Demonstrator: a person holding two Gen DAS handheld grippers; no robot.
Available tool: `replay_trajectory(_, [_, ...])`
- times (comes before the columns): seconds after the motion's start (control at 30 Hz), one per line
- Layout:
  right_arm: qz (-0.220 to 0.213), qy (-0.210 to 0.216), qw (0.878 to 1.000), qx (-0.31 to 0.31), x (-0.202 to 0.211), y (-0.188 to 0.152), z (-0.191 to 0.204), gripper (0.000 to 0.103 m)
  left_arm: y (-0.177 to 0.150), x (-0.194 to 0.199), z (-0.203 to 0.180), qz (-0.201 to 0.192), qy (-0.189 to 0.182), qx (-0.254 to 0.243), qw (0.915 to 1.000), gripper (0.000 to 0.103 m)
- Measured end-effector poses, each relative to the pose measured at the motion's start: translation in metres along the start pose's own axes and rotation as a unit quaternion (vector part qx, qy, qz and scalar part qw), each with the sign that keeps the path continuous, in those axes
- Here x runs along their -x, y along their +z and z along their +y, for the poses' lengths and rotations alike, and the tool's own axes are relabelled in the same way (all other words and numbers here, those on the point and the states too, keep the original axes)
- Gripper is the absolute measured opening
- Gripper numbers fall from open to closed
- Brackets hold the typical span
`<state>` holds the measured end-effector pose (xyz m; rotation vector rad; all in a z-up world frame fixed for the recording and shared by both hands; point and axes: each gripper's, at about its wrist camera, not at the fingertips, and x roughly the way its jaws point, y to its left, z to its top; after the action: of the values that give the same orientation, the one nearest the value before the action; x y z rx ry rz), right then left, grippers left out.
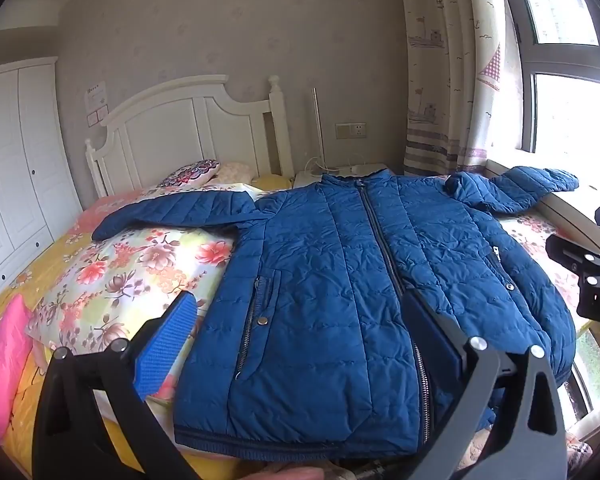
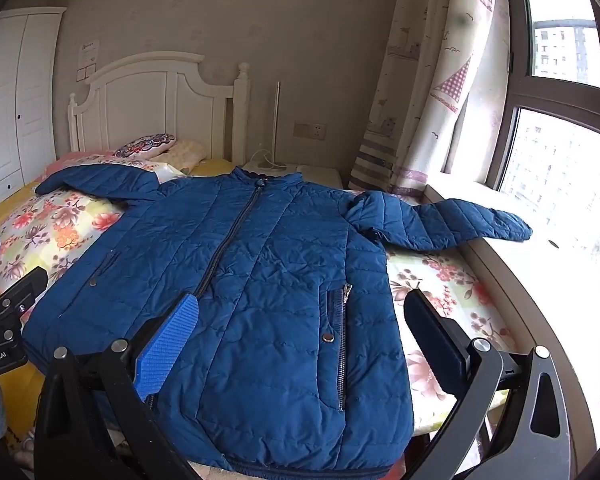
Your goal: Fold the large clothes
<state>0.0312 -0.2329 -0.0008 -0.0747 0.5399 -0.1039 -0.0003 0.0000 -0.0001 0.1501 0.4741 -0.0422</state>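
A blue quilted puffer jacket (image 1: 332, 288) lies flat and zipped on the bed, collar toward the headboard, both sleeves spread out. It also shows in the right wrist view (image 2: 260, 288). Its right sleeve (image 2: 440, 220) reaches onto the window sill. My left gripper (image 1: 300, 312) is open and empty, held above the jacket's lower left part. My right gripper (image 2: 300, 312) is open and empty, above the lower right part near the pocket zip (image 2: 342, 344). The right gripper's body (image 1: 596, 280) shows at the left wrist view's right edge.
A floral quilt (image 1: 120, 272) and yellow sheet cover the bed. Pillows (image 1: 192, 170) lie by the white headboard (image 1: 188, 128). A white wardrobe (image 1: 16, 168) stands at the left. The window sill (image 2: 540, 272) and curtain (image 2: 432, 100) border the right.
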Motion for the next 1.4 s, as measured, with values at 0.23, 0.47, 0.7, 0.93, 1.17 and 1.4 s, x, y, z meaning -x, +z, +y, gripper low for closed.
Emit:
replay_trajectory(0.23, [0.003,0.004,1.0,-0.003,-0.0049,-0.0018,-0.0016,0.099,0.0001,-0.0002,0.0001,0.0,0.0,0.001,1.0,0.101])
replay_trajectory(0.47, [0.003,0.005,1.0,-0.004,-0.0035,-0.0016,-0.0017,0.099,0.0,-0.0003,-0.0001,0.001,0.0,0.001,1.0,0.101])
replay_trajectory(0.7, [0.003,0.004,1.0,-0.004,-0.0039,-0.0016,-0.0019,0.099,0.0001,-0.0004,0.0002,0.002,0.0,0.001,1.0,0.101])
replay_trajectory(0.93, [0.004,0.005,1.0,-0.004,-0.0043,-0.0024,-0.0017,0.099,0.0002,-0.0005,0.0002,0.002,-0.001,0.001,1.0,0.101])
replay_trajectory(1.17, [0.004,0.005,1.0,-0.005,-0.0048,-0.003,-0.0012,0.099,0.0002,-0.0007,0.0003,0.002,-0.001,0.001,1.0,0.101])
replay_trajectory(1.4, [0.006,0.006,1.0,-0.005,-0.0055,-0.0034,-0.0013,0.099,-0.0006,0.0019,0.0017,0.003,-0.001,0.001,1.0,0.101])
